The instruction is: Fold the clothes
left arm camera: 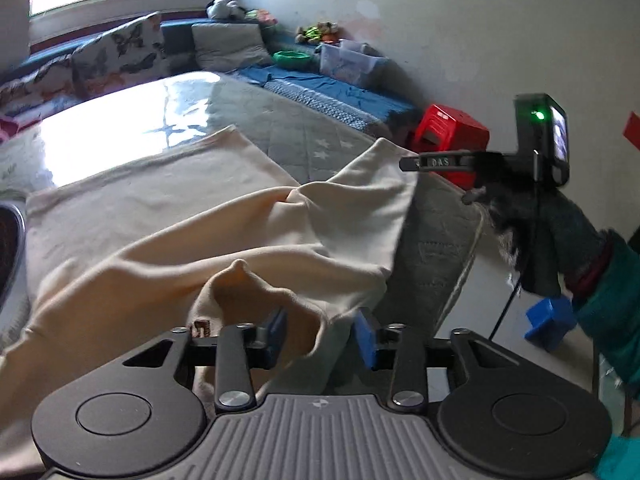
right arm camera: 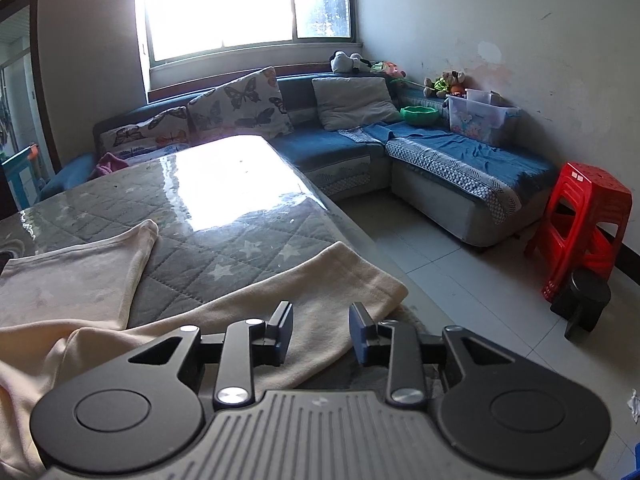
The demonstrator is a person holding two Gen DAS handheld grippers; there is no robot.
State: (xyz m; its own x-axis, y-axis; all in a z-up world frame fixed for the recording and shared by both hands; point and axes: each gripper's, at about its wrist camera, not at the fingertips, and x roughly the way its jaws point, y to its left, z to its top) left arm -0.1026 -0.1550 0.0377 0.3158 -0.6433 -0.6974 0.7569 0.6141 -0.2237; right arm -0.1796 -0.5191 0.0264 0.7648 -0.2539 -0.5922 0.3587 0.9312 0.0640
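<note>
The left gripper (left arm camera: 322, 334) is holding its blue-padded jaws partly apart, and a bunched fold of the cream garment (left arm camera: 192, 232) is sitting between them, touching the pads; whether they are pinching it cannot be told. Ahead of this gripper the soft, matte cloth is rising in rounded ridges, then spreading flat over the table (left arm camera: 280, 128).

To its front right, the right gripper (left arm camera: 416, 163) is showing side-on in the left wrist view, its tip touching the garment's raised corner, with a gloved hand (left arm camera: 560, 236) wrapping its handle.

In the right wrist view, the right gripper (right arm camera: 321, 330) is standing moderately open with nothing between the jaws, and a flat leg of the cream garment (right arm camera: 320, 280) is lying just beneath and ahead of it, near the table's edge. A second leg is lying to its left.

The table (right arm camera: 224, 224) is wearing a grey quilted cover with white stars under a glossy, glaring sheet. Well beyond the gripper, to the right, a red plastic stool (right arm camera: 584, 216) is standing on the tiled floor.
</note>
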